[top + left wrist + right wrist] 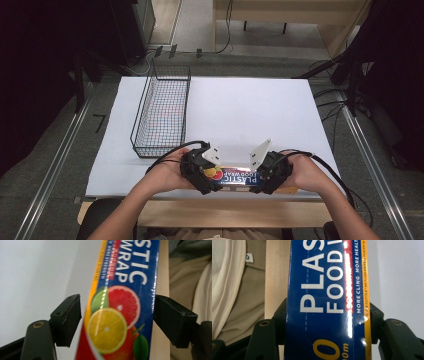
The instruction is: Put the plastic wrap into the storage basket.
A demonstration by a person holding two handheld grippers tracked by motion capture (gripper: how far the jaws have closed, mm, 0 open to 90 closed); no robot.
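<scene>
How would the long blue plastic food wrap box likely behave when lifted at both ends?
The long blue plastic food wrap box looks like stiff cardboard, so it should stay straight. Its glossy sheen suggests it may slip. Flat sides make rolling unlikely. The left gripper and right gripper bracket its ends.

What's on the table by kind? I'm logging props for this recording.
Box of plastic food wrap: 1
Wire basket: 1
Grippers: 2, left and right, one at each end of the box
Total: 4
</scene>
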